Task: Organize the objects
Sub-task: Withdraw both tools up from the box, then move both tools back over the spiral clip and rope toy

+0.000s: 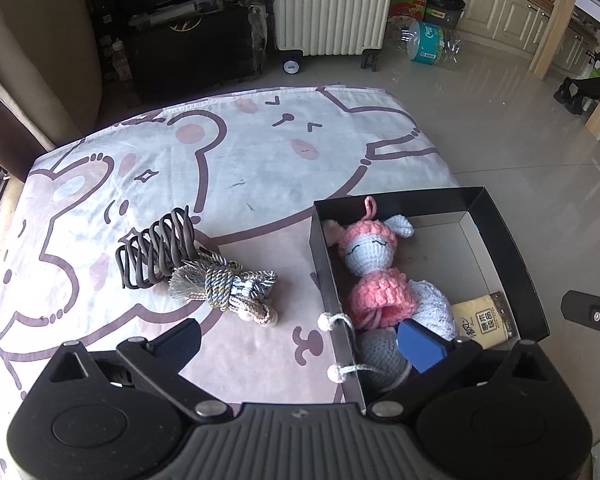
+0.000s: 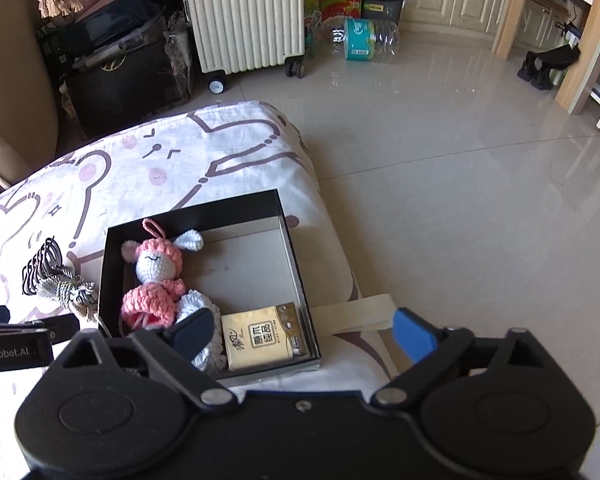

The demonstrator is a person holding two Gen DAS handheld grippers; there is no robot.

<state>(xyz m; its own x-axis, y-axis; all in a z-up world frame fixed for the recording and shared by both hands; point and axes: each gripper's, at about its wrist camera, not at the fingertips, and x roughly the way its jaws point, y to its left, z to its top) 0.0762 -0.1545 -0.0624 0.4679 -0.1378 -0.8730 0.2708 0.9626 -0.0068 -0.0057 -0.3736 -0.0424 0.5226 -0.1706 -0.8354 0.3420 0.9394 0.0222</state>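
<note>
One shallow black cardboard box (image 2: 290,240), rectangular with a pale inner floor, sits at the right edge of a printed cloth (image 1: 240,168) bearing cartoon animal outlines. Inside: one crocheted doll (image 2: 156,276) in pink and white yarn, one white knitted piece (image 2: 204,308), one grey knitted item (image 1: 376,352) with two cord bobbles hanging over the box wall, and one tan tissue pack (image 2: 262,336). Outside, left of the box: one dark ribbed hair claw (image 1: 156,252) touching one tasselled rope bundle (image 1: 224,286).

Left gripper (image 1: 300,340): jaws wide apart, straddling the box's left wall, holding nothing. Right gripper (image 2: 304,330): jaws wide apart above the box's near corner, holding nothing.
</note>
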